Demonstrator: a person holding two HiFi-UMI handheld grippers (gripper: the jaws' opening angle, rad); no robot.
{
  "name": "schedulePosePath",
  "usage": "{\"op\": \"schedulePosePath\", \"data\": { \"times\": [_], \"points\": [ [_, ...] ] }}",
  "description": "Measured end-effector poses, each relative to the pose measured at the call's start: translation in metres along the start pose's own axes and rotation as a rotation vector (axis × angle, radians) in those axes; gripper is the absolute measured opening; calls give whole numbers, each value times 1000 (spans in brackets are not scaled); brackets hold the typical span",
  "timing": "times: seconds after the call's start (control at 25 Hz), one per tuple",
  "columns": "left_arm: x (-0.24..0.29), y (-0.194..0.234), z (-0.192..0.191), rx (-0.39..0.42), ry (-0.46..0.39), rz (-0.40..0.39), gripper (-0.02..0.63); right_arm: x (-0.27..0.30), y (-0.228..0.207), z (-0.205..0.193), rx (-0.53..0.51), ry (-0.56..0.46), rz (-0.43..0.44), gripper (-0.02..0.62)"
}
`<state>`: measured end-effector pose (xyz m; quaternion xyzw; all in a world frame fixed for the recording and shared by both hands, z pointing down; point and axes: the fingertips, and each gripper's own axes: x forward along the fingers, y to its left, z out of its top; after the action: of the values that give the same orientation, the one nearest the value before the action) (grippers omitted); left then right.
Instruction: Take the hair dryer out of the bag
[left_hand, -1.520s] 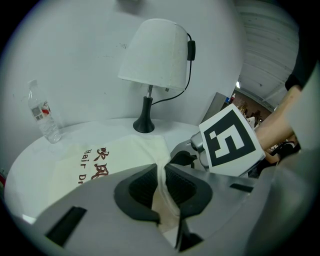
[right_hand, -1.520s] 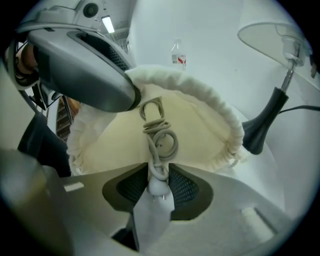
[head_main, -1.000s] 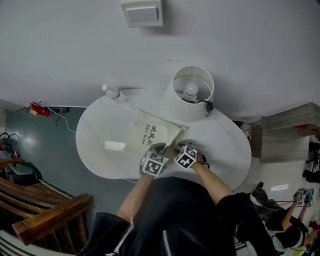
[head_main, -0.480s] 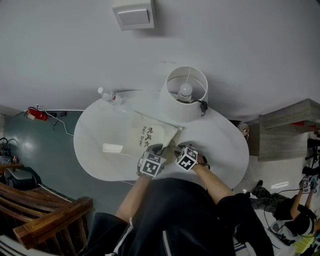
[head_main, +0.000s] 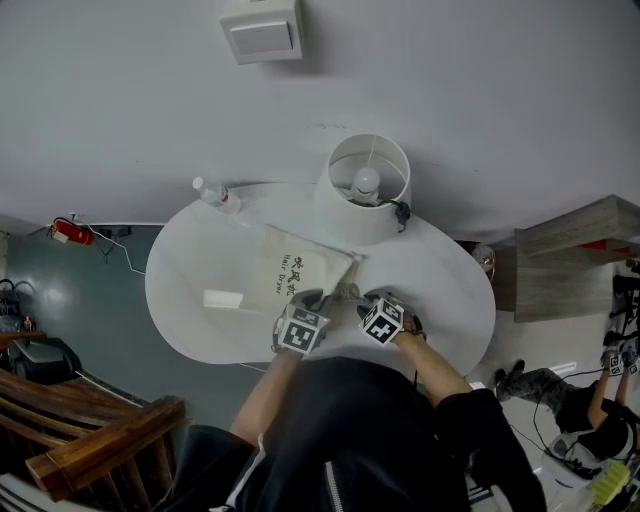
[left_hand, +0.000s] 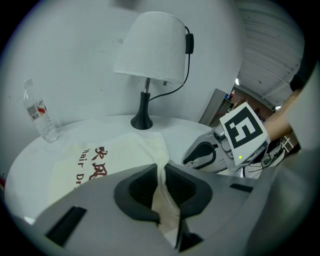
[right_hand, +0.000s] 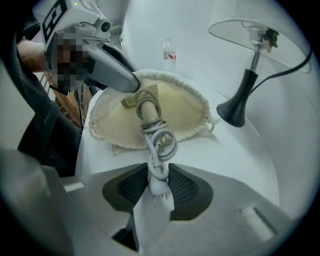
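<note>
Bag cloth is sitting pinched in your left gripper. Your right gripper is squeezing the grey cord — holding it tight.

Cream drawstring bag lies flat, mouth open; hair dryer's coiled grey cord trails out
</note>
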<state>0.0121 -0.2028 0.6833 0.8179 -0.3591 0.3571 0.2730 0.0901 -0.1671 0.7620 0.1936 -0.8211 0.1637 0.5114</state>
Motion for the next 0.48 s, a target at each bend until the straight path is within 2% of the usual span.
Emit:
{"op": "schedulePosePath", "data": {
  "times": [0.48],
  "points": [
    [1,-2,-2,4,9,-1,51,-12,-4,-24,10,6,-11,124]
  ]
}}
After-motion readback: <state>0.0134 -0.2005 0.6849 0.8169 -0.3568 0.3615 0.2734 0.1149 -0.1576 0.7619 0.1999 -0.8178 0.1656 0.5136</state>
